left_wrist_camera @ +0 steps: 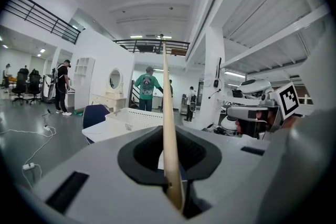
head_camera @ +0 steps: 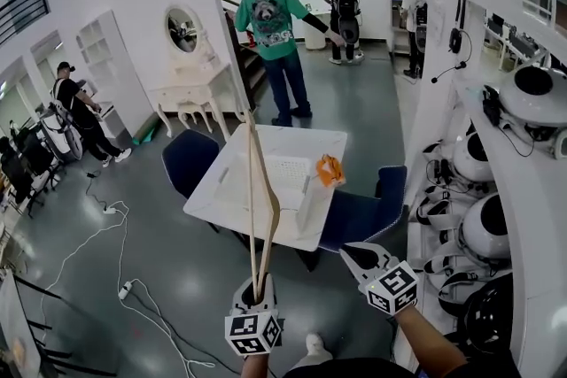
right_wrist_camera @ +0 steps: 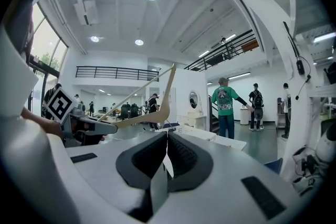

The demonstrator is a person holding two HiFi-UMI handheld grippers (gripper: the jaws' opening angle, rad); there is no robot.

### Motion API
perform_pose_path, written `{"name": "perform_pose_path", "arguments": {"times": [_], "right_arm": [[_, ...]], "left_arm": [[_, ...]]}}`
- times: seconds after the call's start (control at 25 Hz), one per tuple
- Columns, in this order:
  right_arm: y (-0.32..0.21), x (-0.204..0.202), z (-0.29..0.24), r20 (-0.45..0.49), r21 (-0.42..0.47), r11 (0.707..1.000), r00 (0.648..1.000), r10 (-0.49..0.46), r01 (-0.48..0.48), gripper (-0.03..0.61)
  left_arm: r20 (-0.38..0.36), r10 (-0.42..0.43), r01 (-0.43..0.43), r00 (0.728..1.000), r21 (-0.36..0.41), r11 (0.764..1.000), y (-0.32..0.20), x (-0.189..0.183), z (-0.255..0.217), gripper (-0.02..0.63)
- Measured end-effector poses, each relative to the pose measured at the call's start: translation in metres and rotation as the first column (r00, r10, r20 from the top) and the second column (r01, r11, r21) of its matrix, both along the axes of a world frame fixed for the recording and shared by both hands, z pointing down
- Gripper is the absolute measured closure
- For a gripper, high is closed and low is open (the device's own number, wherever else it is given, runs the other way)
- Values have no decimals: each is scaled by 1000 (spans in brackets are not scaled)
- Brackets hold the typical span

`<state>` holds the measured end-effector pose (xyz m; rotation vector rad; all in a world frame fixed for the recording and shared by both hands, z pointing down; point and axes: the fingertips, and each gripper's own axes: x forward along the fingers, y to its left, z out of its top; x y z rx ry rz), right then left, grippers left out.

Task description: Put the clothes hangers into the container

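A wooden clothes hanger [head_camera: 258, 208] stands upright in the air, and my left gripper [head_camera: 259, 283] is shut on its lower end. In the left gripper view the hanger [left_wrist_camera: 167, 113] rises straight up from between the jaws of the left gripper [left_wrist_camera: 173, 176]. Beyond it, on a white table [head_camera: 221, 199], sits the white perforated container [head_camera: 266, 177] with an orange object [head_camera: 330, 170] at its right rim. My right gripper [head_camera: 359, 254] hovers to the right of the hanger, short of the table. Its pads meet with nothing between them [right_wrist_camera: 167, 140]. The right gripper view shows the hanger [right_wrist_camera: 142, 113] side-on.
Blue chairs stand at the table's left [head_camera: 190, 159] and right [head_camera: 363, 217]. White robot heads on shelving [head_camera: 496, 226] line the right side. Cables [head_camera: 124, 288] lie on the floor to the left. A person in a green shirt [head_camera: 275, 40] stands beyond the table, near a white dressing table [head_camera: 190, 93].
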<state>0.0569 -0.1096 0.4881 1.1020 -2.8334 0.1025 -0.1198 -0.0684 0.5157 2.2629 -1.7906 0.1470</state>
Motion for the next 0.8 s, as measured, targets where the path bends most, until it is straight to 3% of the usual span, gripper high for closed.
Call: {"name": "perform_pose_path", "arguments": {"times": [0.8], "right_arm": [[-129, -74, -9, -46, 18, 999, 998, 31, -30, 557]], "left_arm": [[-20, 54, -54, 998, 0, 999, -130, -71, 4, 561]]}}
